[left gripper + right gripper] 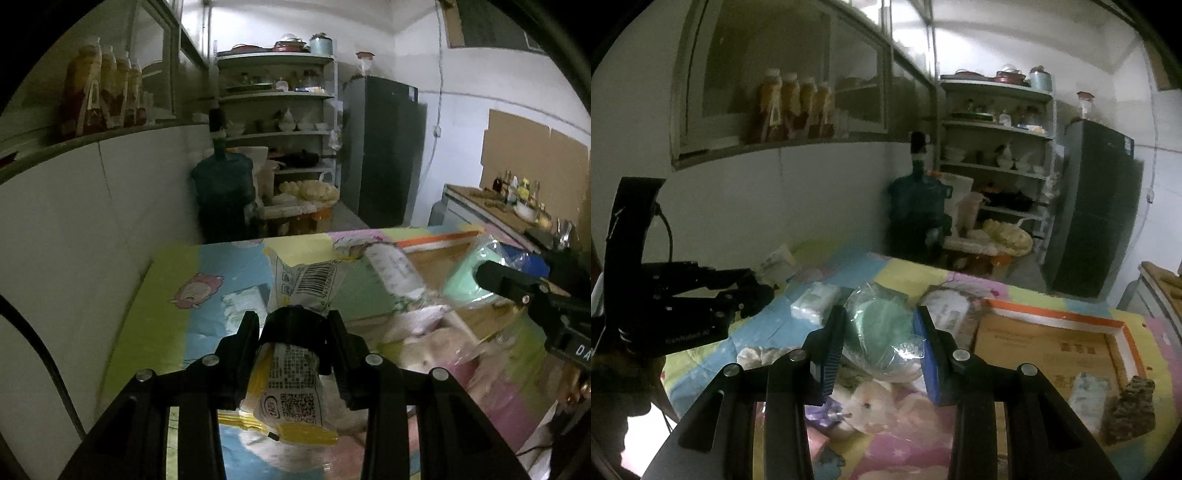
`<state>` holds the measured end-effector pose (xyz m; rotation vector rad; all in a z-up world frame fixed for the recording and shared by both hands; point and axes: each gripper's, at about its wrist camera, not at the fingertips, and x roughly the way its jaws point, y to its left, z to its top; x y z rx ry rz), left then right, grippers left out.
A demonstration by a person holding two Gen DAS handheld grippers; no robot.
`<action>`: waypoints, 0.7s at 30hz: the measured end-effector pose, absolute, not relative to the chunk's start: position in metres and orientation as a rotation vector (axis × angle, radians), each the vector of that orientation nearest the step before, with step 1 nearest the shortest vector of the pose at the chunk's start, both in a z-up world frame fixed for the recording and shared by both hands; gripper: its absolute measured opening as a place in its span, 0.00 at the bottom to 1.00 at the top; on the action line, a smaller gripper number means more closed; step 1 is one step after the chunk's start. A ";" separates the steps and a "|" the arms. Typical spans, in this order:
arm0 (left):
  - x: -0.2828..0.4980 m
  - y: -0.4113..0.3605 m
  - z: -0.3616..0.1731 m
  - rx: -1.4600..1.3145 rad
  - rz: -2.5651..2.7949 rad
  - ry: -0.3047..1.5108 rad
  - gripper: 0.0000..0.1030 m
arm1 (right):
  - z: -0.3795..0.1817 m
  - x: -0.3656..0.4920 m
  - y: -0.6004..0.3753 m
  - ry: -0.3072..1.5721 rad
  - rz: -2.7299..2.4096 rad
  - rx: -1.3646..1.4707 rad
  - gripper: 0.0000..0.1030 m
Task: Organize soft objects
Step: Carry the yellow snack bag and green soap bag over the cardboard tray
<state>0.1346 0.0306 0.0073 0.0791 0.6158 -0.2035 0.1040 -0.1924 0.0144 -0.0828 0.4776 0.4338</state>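
Left gripper jaws clamp a yellow snack packet; right gripper jaws grip a wrapped green roll. An orange-edged box, one tissue pack and four bottles surround the worktop.

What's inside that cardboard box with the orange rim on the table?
In the cardboard box, a white packet and a dark, rough lump rest on the printed bottom. The right tool hides the near left corner.

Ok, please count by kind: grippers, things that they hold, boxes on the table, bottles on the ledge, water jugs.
Grippers: 2 (left, right)
Held things: 2 (packet, green bag)
Box: 1
Bottles: 4
Jug: 1
Total: 10
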 end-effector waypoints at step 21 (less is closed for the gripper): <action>0.129 -0.077 0.018 0.028 -0.307 0.582 0.36 | 0.029 0.075 -0.291 0.412 0.334 -0.011 0.37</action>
